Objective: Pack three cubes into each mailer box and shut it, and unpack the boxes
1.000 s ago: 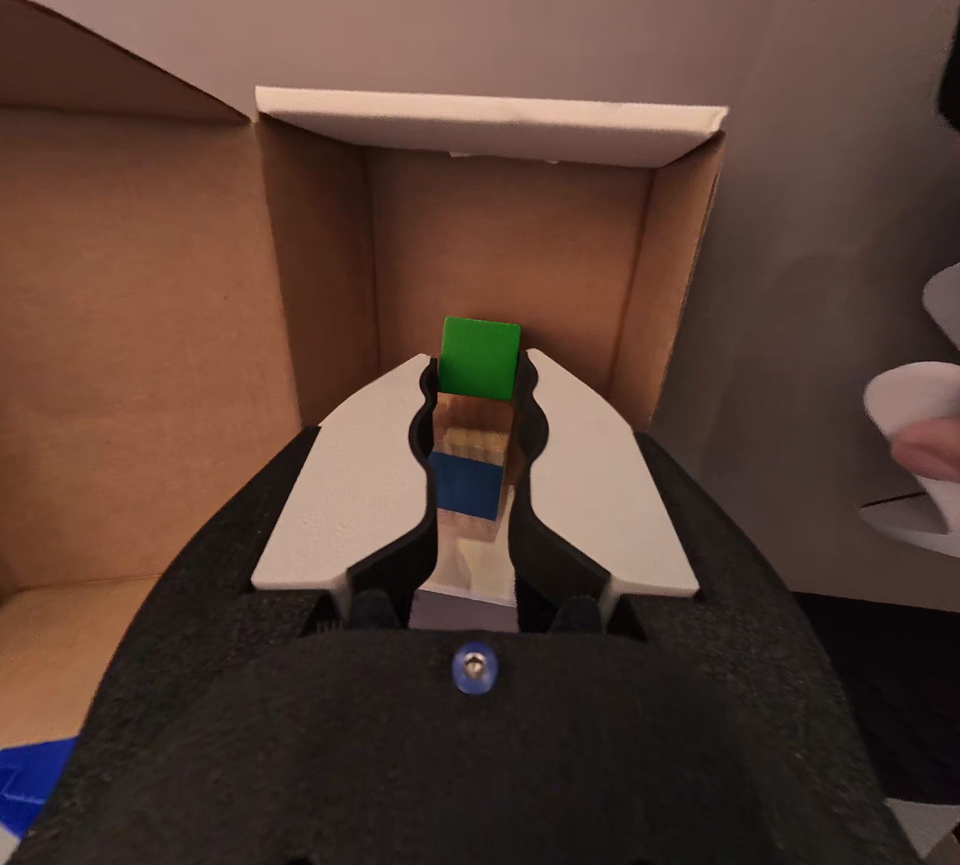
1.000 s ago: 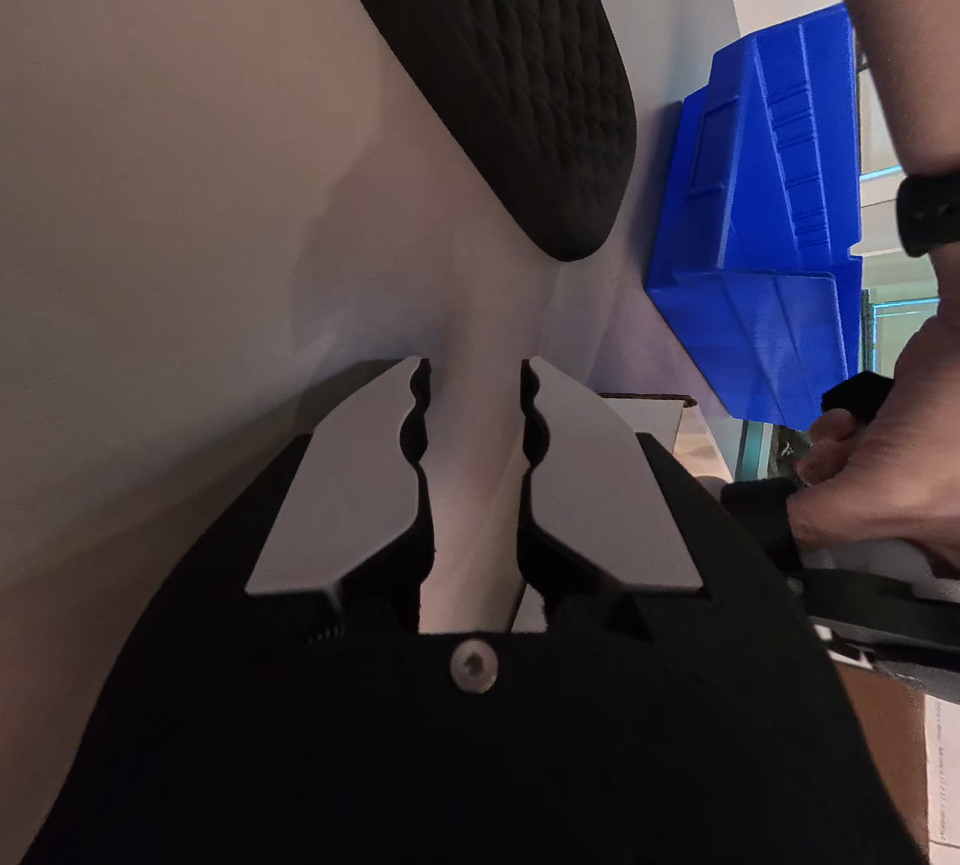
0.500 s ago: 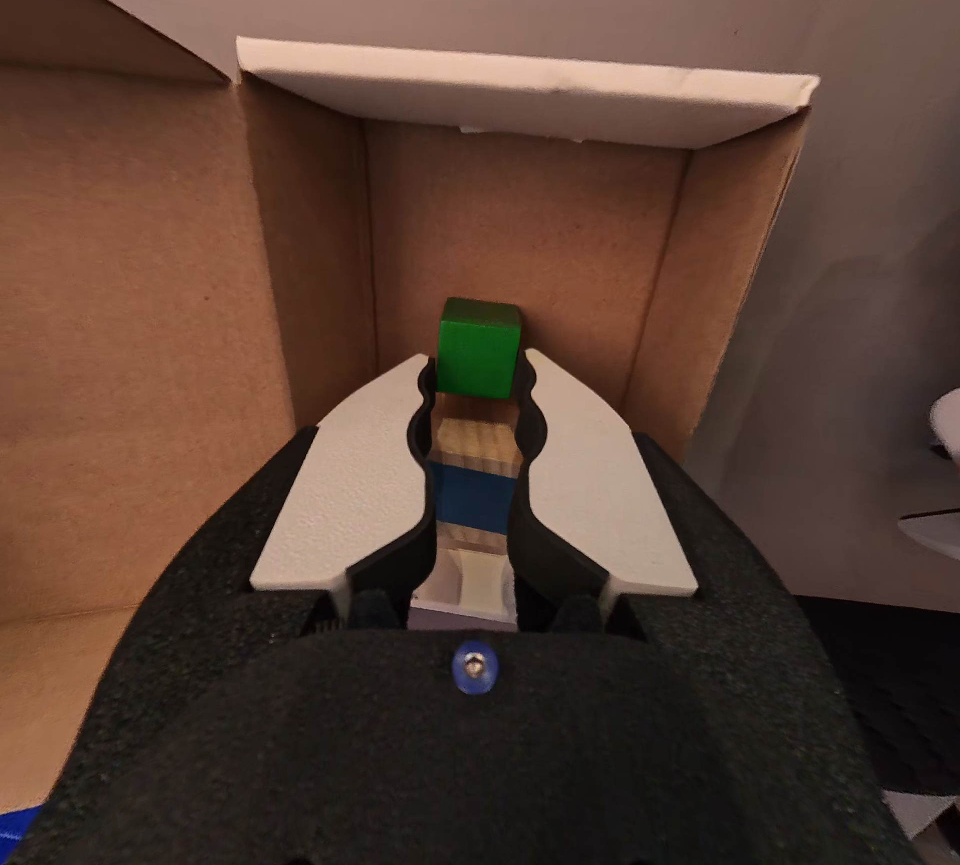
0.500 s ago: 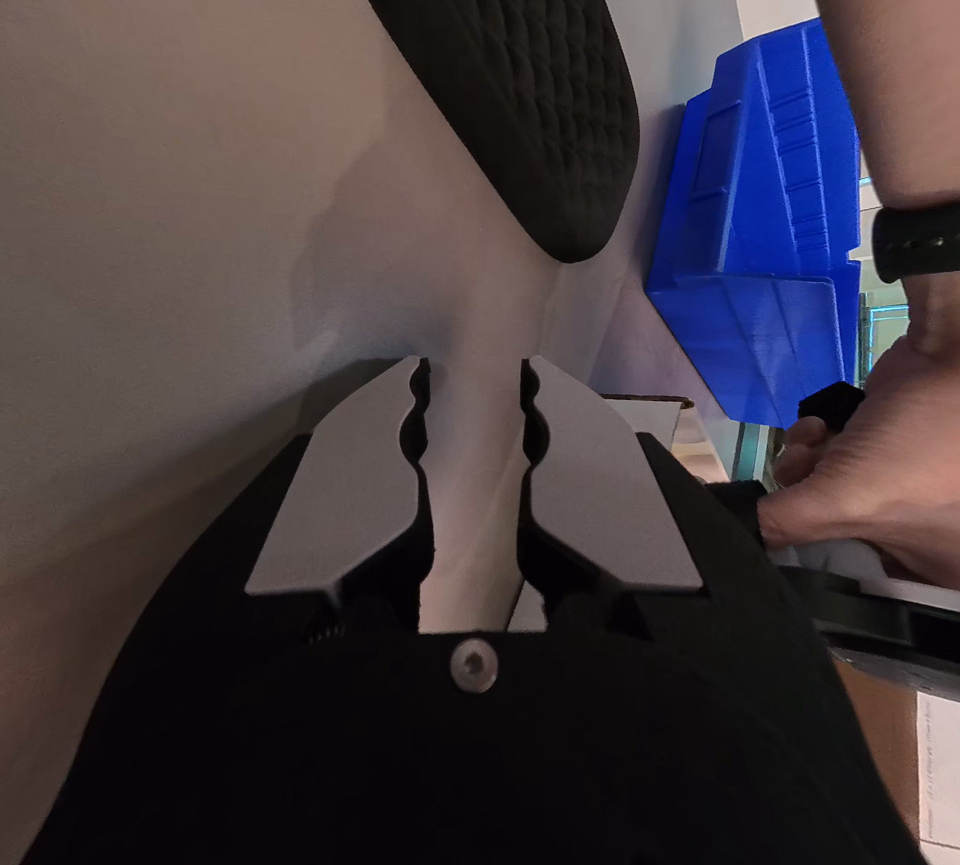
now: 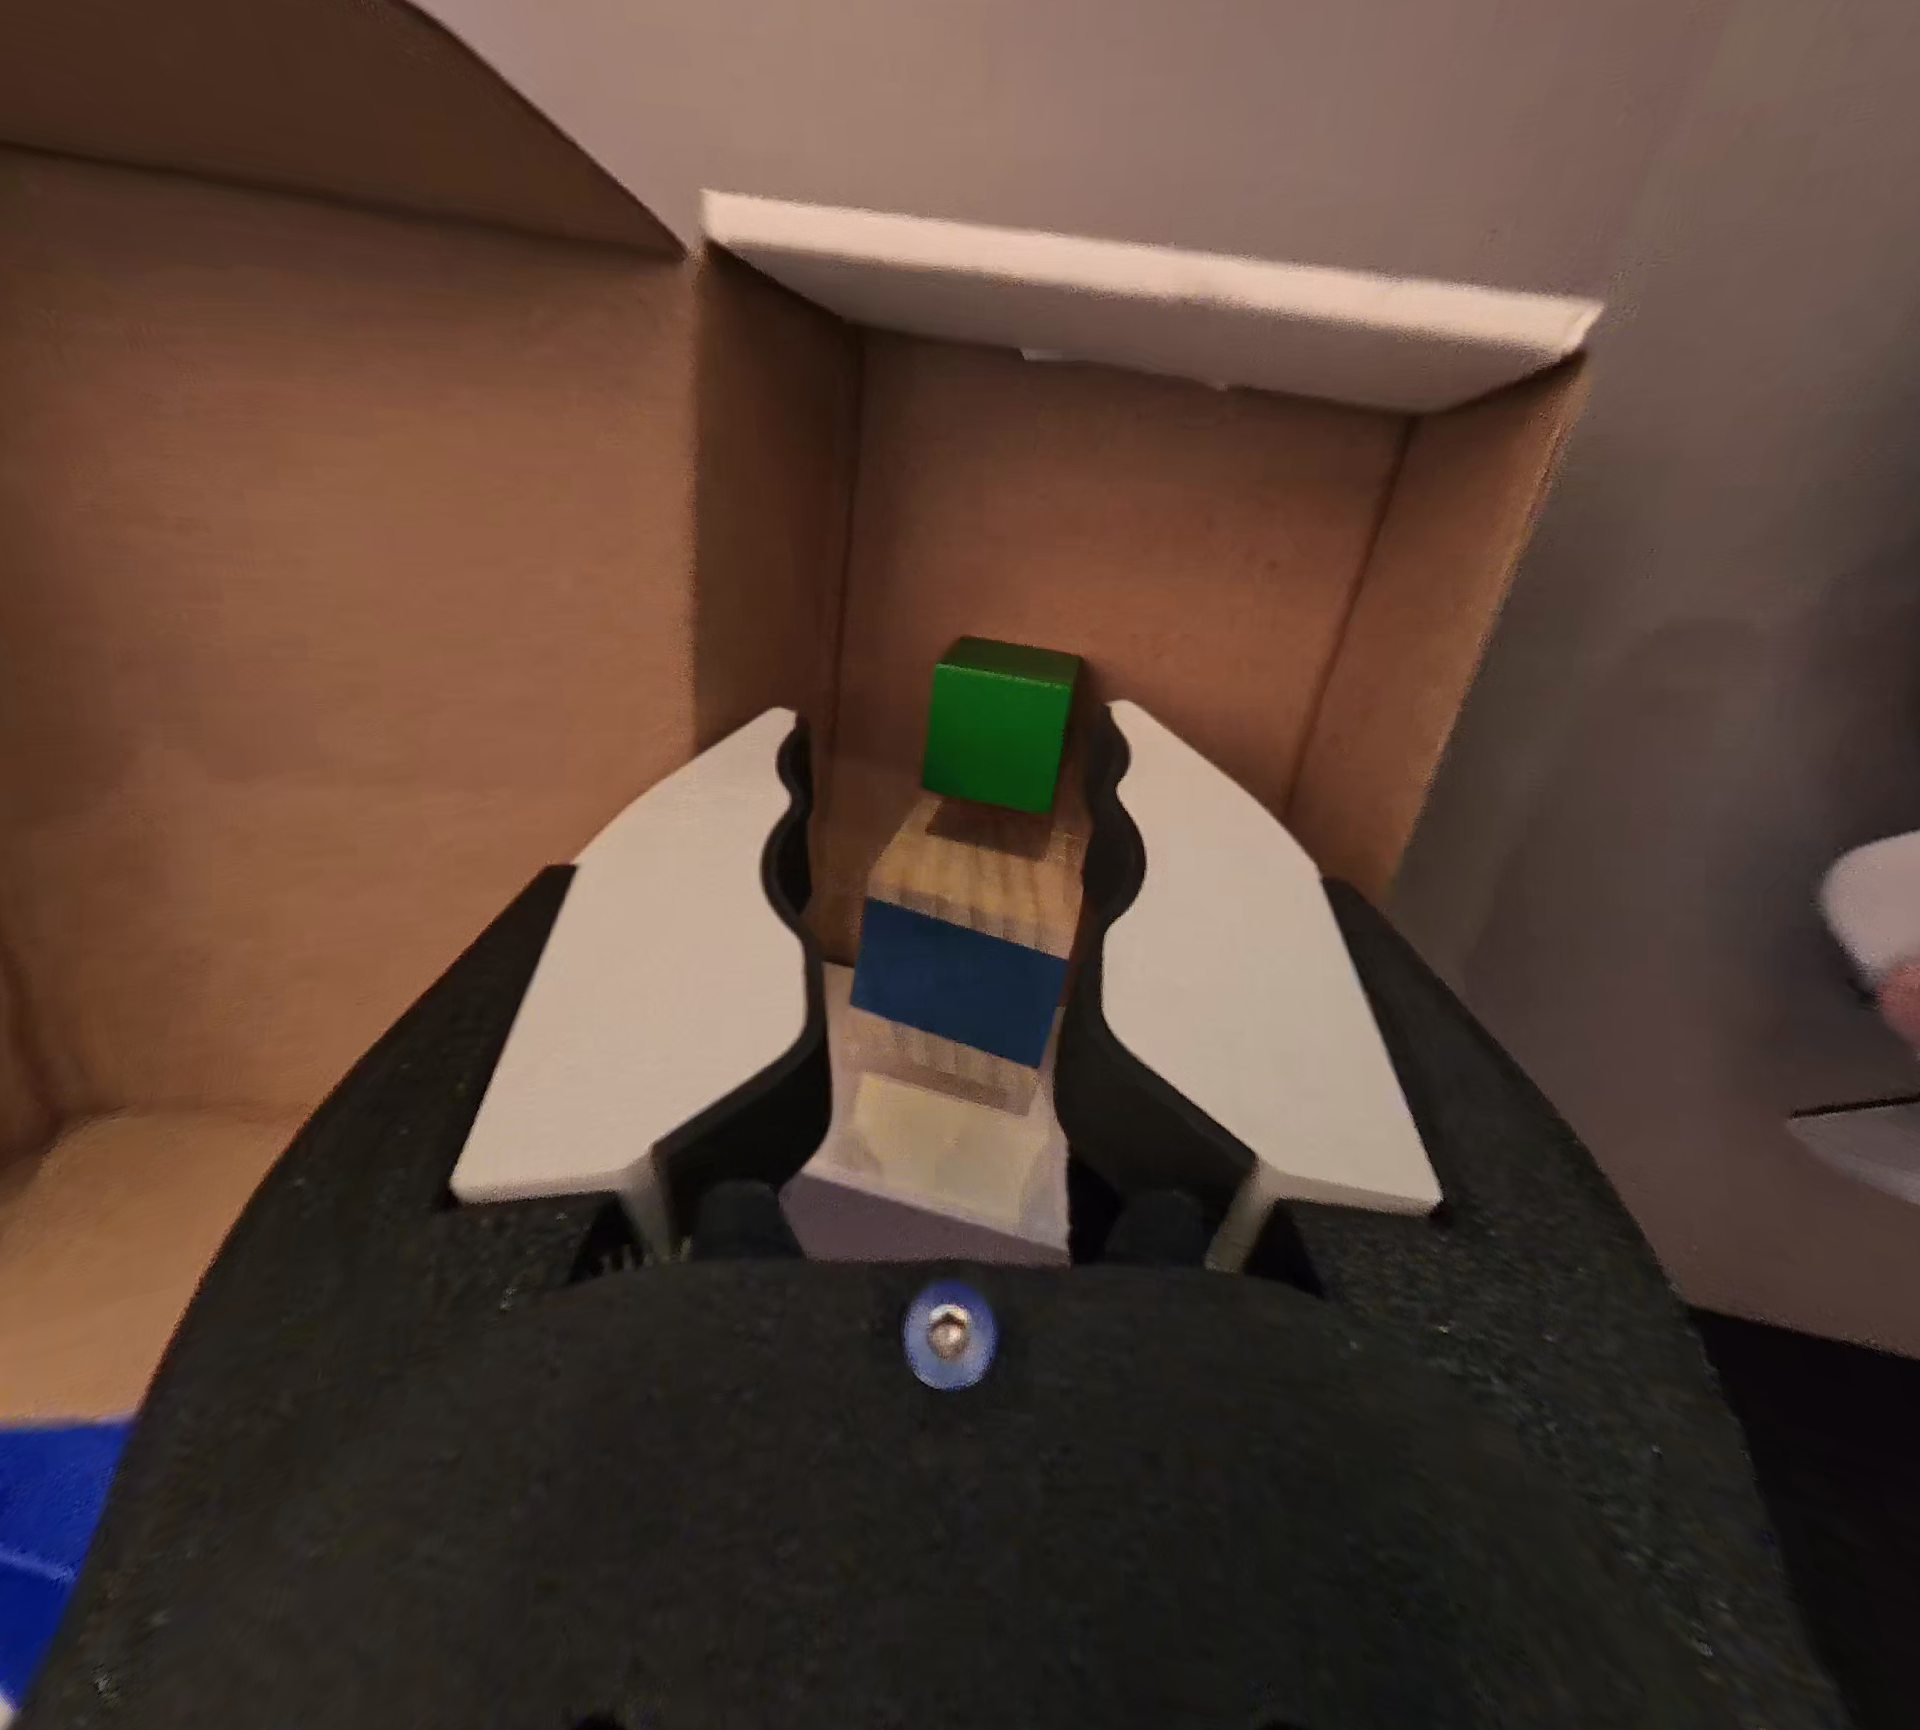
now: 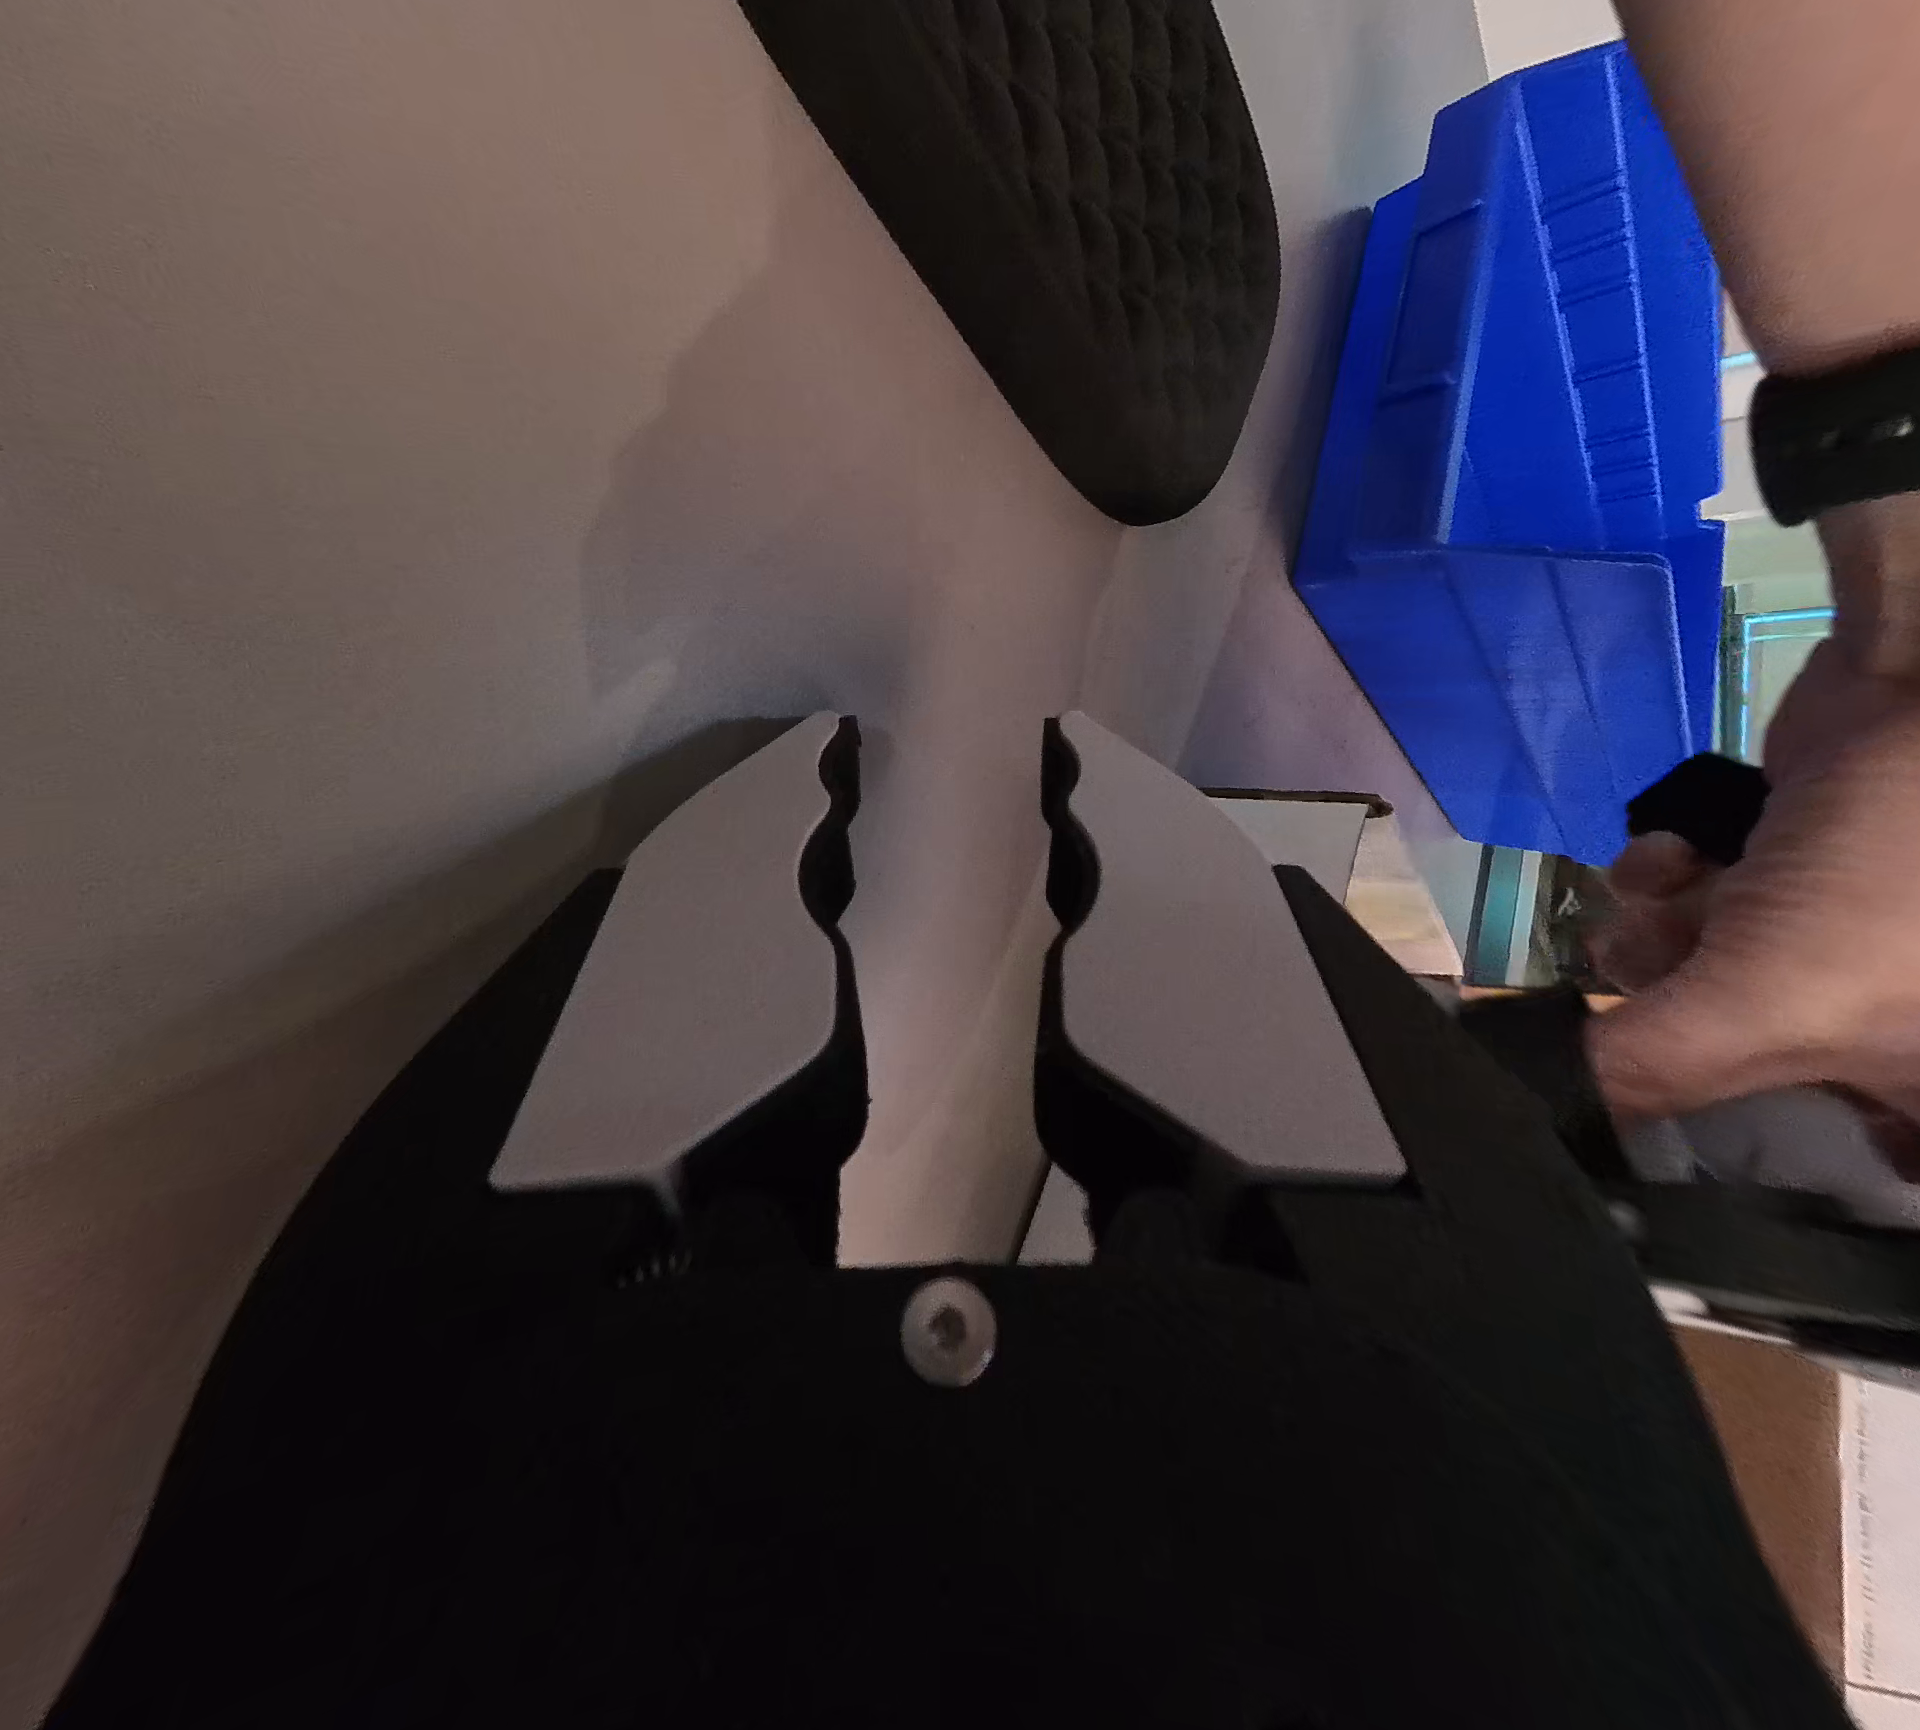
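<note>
An open mailer box (image 5: 1101,527), brown inside and white outside, stands in front of my left gripper (image 5: 951,724). A green cube (image 5: 997,730) lies deep in the box near its back wall. A cube with a blue face and bare wood sides (image 5: 951,994) lies between my left fingers. The left pad stands clear of it and the right pad is close beside it, so the jaws are open. My right gripper (image 6: 951,730) is open with nothing between its fingers. It points at a white surface (image 6: 364,330).
The box's brown lid (image 5: 312,589) stands open on the left. A blue bin (image 6: 1538,454) and a black quilted pad (image 6: 1018,122) lie beyond my right gripper. A hand with a black wristband (image 6: 1787,901) holds the other gripper at the right edge.
My left jaws have opened and let go of the blue-faced cube, which stays between the fingers. The left gripper has drawn back a little from the box. The right gripper has not moved.
</note>
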`<state>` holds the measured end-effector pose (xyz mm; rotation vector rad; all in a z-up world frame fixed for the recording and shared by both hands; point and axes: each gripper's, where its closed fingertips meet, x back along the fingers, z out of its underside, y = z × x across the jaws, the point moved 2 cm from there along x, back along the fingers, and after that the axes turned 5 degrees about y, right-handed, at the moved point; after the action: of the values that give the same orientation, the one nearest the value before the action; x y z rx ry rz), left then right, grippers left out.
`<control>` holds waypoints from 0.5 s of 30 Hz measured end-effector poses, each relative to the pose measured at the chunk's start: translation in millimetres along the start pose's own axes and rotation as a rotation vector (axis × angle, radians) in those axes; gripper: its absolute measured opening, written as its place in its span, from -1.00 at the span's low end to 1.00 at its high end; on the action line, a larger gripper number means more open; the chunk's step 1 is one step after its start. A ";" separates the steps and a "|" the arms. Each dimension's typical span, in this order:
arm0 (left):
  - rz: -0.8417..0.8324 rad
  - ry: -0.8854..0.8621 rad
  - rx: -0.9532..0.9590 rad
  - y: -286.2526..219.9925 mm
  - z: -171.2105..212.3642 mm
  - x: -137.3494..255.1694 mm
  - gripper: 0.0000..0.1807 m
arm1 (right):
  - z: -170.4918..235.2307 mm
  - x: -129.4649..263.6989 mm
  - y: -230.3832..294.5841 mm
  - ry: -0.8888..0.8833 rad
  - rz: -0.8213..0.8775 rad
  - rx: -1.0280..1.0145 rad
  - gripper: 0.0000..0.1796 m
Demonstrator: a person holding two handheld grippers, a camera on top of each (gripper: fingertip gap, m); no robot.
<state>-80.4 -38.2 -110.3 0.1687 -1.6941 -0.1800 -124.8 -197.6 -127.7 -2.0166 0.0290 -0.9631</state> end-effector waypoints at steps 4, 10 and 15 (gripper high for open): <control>-0.134 -0.199 0.141 14.6 -18.4 50.3 -0.41 | 0.5 0.2 -0.1 0.001 0.000 -0.001 -0.61; -0.528 -0.446 0.497 58.9 5.2 135.2 -0.38 | 0.6 -0.1 -0.2 0.000 0.002 -0.002 -0.61; -0.879 -0.493 0.752 84.6 70.6 182.9 -0.29 | 1.3 -1.0 -0.8 0.000 0.003 -0.014 -0.62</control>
<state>-174.7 6.5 76.0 1.5399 -1.9989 -0.2333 -124.9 -195.9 -128.2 -2.0287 0.0385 -0.9637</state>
